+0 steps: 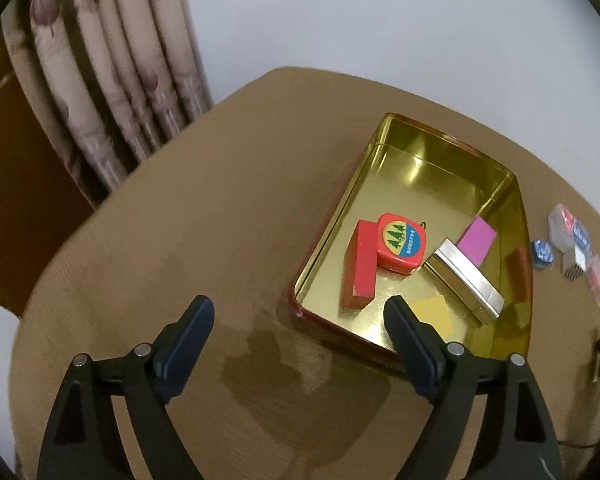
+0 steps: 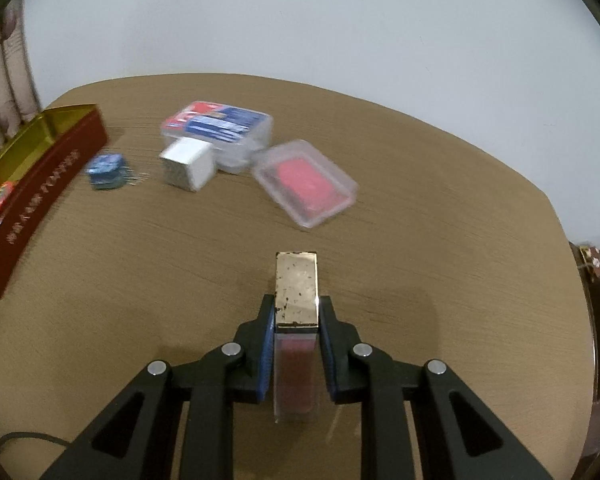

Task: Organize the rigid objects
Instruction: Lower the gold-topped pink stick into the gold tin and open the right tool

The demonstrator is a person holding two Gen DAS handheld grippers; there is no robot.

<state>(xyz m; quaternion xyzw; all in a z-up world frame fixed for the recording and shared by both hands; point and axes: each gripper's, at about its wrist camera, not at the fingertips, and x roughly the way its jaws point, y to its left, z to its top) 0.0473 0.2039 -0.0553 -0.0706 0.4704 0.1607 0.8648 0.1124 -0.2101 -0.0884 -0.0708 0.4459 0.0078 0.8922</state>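
- Nearest to me, on the right wrist view, my right gripper [image 2: 297, 316] has its blue-padded tongs clamped on a slim rectangular bottle with a gold mirrored cap and clear body holding dark red contents [image 2: 296, 320]. The cap end sticks out past the fingertips, above the tan wooden table [image 2: 420, 208].
- On the left wrist view, my left gripper [image 1: 300, 320] has its tongs spread wide apart with nothing between them. Its right fingertip sits over the near edge of the tin.
- Just past that gripper is an open rectangular tin with a shiny gold inside and dark red outer walls [image 1: 332, 216].
- Inside the tin, near its front, a long red block [image 1: 358, 264] lies beside a red tape measure with a round green-tree label [image 1: 400, 246]; the two touch.
- To their right lies a long silver metal case [image 1: 466, 282], with a flat pink card [image 1: 477, 240] touching its far end.
- Farther on the table, right of the tin, a small blue wrapped piece [image 2: 106, 172] sits near the tin's wall.
- Right of it a small white and silver box [image 2: 188, 164] touches a clear plastic case with a blue and red label [image 2: 220, 128].
- Just right of that is a clear plastic case holding a red pack [image 2: 306, 182].
- A pale wall [image 2: 300, 20] stands behind the table, with patterned beige curtains [image 1: 112, 80] at far left.
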